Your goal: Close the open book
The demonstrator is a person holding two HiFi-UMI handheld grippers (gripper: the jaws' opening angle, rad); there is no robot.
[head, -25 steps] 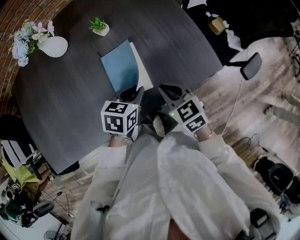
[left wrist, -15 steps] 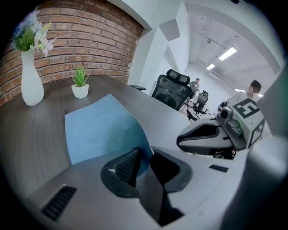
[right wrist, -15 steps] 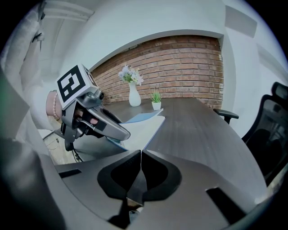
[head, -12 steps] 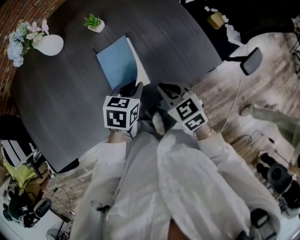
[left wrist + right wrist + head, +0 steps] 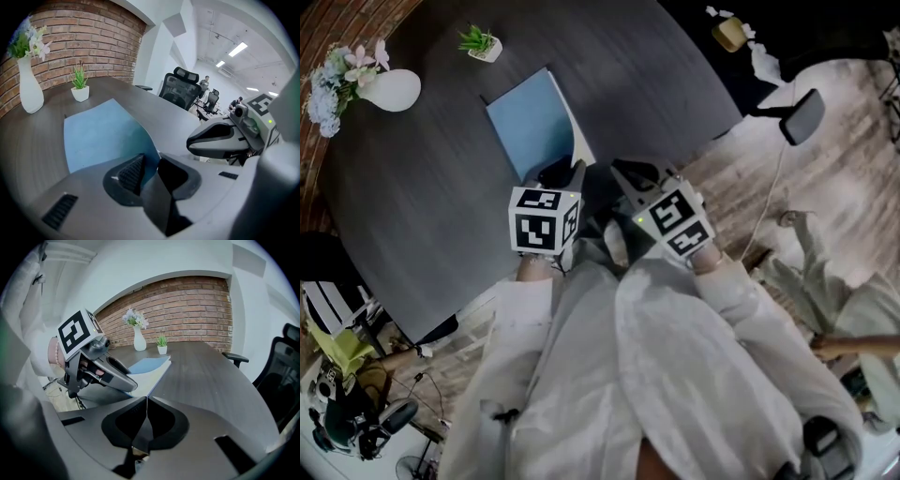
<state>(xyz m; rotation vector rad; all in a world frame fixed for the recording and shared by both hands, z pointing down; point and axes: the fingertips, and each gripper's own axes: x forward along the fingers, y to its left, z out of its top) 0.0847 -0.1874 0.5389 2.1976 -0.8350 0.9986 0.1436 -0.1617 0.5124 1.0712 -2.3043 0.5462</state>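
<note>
An office is shown. A large dark meeting table (image 5: 441, 187) is set beside a brick wall (image 5: 84, 42), and a vase (image 5: 29, 86) of flowers and a small potted plant (image 5: 80, 86) are placed on it. Office chairs (image 5: 180, 89) and people (image 5: 205, 83) are seen beyond, lit by ceiling strip lights (image 5: 238, 48).

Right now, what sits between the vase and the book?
Nothing: the head view shows only bare table between the vase and the book. The plant stands off to one side.
</note>
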